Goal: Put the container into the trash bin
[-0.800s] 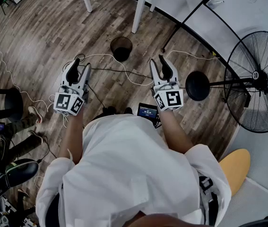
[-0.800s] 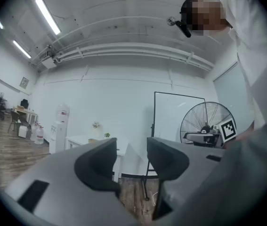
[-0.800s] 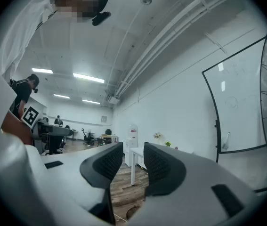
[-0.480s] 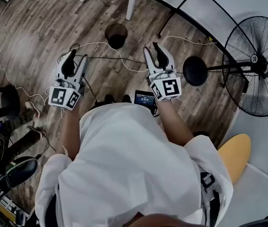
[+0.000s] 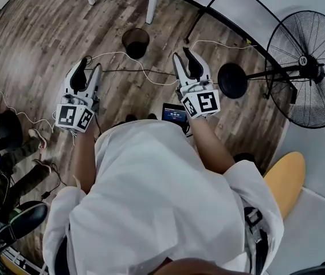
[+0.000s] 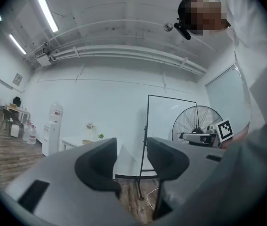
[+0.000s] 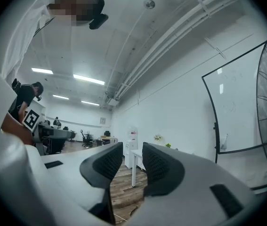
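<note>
A small round black trash bin (image 5: 136, 42) stands on the wood floor ahead of me, between the two grippers and farther off. No container shows in any view. My left gripper (image 5: 89, 70) is held level at the left, jaws apart with nothing between them (image 6: 131, 157). My right gripper (image 5: 184, 59) sits at the right of the bin, also open and empty (image 7: 126, 161). Both point forward into the room rather than at the floor.
White cables (image 5: 122, 56) run across the floor in front of the bin. A large standing fan (image 5: 305, 67) with a round black base (image 5: 231, 80) stands at the right. White table legs (image 5: 153, 2) rise behind the bin. A small screen device (image 5: 175, 113) hangs at my front.
The view has drifted, so the bin and the fan sit slightly higher and further left in the picture. Both grippers stay open and empty, a little higher in the frame.
</note>
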`<state>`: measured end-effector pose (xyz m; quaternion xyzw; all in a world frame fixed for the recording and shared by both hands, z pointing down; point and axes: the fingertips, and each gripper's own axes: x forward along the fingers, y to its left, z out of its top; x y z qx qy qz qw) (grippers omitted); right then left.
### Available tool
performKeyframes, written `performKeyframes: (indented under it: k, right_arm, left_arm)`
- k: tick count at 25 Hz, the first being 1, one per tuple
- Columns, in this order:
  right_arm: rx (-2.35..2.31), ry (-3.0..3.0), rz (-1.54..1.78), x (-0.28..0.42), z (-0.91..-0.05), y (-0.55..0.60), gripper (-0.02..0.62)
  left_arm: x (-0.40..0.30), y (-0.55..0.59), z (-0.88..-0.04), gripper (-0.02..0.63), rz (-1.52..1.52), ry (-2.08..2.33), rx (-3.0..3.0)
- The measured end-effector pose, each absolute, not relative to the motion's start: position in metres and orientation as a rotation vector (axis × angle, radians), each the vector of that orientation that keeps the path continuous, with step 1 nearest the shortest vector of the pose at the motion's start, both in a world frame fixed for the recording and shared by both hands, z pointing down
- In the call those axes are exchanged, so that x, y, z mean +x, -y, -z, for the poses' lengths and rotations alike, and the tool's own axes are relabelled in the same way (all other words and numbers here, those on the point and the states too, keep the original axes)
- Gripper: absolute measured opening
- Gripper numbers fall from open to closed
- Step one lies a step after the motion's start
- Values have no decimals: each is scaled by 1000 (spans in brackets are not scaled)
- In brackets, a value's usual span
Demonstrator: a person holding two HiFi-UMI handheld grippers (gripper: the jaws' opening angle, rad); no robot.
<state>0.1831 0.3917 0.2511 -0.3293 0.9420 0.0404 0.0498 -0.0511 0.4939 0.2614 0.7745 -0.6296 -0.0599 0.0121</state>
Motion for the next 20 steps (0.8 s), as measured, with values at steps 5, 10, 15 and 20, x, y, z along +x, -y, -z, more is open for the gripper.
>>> performKeyframes:
  k: [5, 10, 15, 20]
  right_arm:
    - [-1041, -2849, -125, 181, -250, -396, 149]
    - [-1053, -2845, -124, 174, -254, -402, 147]
    - [-1072, -2838, -104, 159, -262, -405, 147]
    - [-1072, -2841, -101, 141, -262, -404, 146]
  left_arm:
    - [-58, -494, -262, 196, 212, 1953, 2423]
    - [-70, -498, -266, 196, 218, 1934, 2431]
    - [-81, -499, -275, 196, 229, 1876, 2463]
    - [-97, -493, -280, 196, 244, 1843, 2465]
